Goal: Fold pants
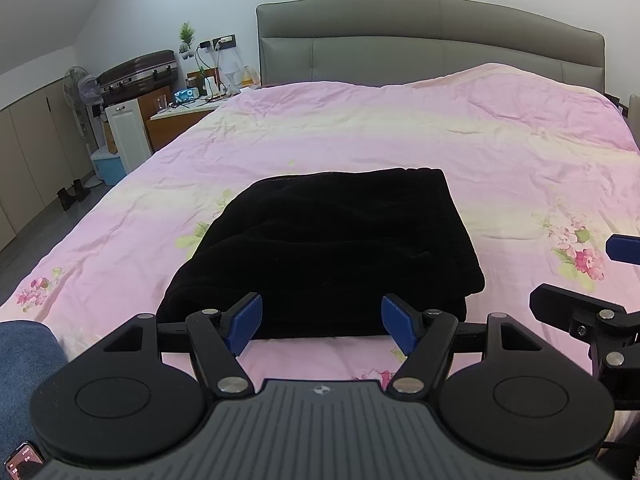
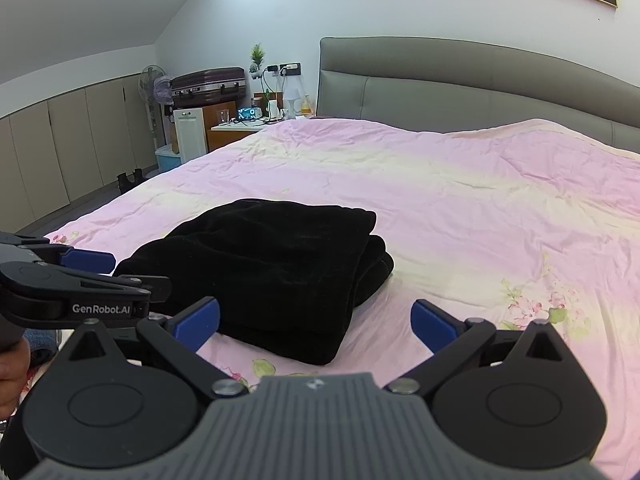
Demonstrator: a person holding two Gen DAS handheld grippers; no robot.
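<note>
The black pants (image 1: 324,252) lie folded into a thick stacked rectangle on the pink floral bedspread (image 1: 440,140). They also show in the right wrist view (image 2: 272,272), left of centre. My left gripper (image 1: 322,324) is open and empty, its blue pads just short of the pants' near edge. My right gripper (image 2: 316,324) is open and empty, hovering by the pants' near right corner. The right gripper shows at the right edge of the left wrist view (image 1: 600,280). The left gripper shows at the left edge of the right wrist view (image 2: 86,268).
The grey padded headboard (image 1: 432,36) stands at the far end of the bed. A bedside table (image 1: 188,112) with clutter, a dark suitcase (image 1: 140,72), a fan (image 1: 78,88) and cupboards stand beyond the bed's left side. A denim-clad leg (image 1: 24,368) is at the near left.
</note>
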